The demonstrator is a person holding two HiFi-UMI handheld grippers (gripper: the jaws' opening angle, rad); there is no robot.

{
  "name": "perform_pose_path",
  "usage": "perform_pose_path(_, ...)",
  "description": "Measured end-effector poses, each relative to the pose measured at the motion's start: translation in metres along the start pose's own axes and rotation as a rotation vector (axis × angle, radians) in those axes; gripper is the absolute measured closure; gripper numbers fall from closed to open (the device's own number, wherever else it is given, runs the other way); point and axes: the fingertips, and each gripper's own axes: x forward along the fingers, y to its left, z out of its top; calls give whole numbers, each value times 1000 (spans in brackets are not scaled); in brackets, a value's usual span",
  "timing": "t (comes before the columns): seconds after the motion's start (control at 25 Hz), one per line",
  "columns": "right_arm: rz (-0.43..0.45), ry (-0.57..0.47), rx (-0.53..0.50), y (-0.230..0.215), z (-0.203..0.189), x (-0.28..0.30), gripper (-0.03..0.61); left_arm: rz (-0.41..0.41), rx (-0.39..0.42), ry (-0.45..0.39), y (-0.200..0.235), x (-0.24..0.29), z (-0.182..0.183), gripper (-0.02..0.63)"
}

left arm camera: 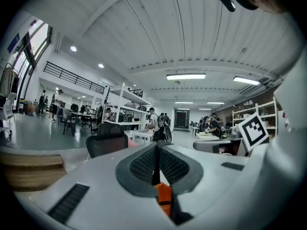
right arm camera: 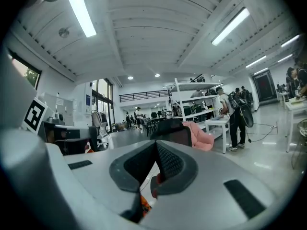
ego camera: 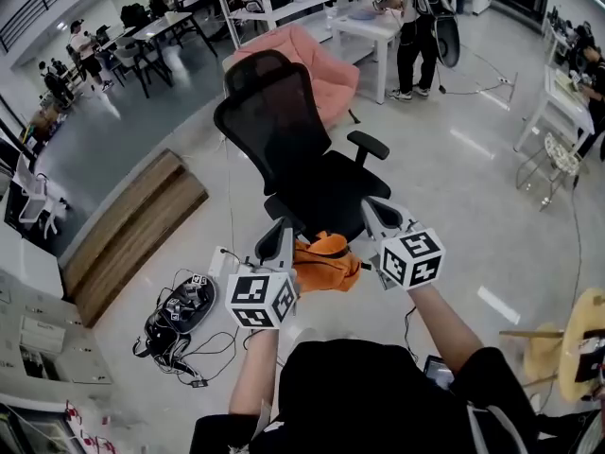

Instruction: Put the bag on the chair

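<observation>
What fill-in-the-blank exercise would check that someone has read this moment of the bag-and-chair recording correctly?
1. The bag hanging between the grippers is ____ in colour.
2. The jaws of the left gripper and the right gripper are ____ on the bag's fabric.
3. The office chair just beyond the bag is ____ in colour.
4. The beanbag behind the chair is ____ in colour.

Missing words: orange; shut; black; pink.
</observation>
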Motion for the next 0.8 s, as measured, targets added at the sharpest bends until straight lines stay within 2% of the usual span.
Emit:
perform_pose_path(0.32,13,8,8,-11,-1,13,577,4,-7,15,3,20,-2,604)
perform_pose_path(0.8,6,29,16,-35,-1,70,577,16,-26,25,43,67,-4,604)
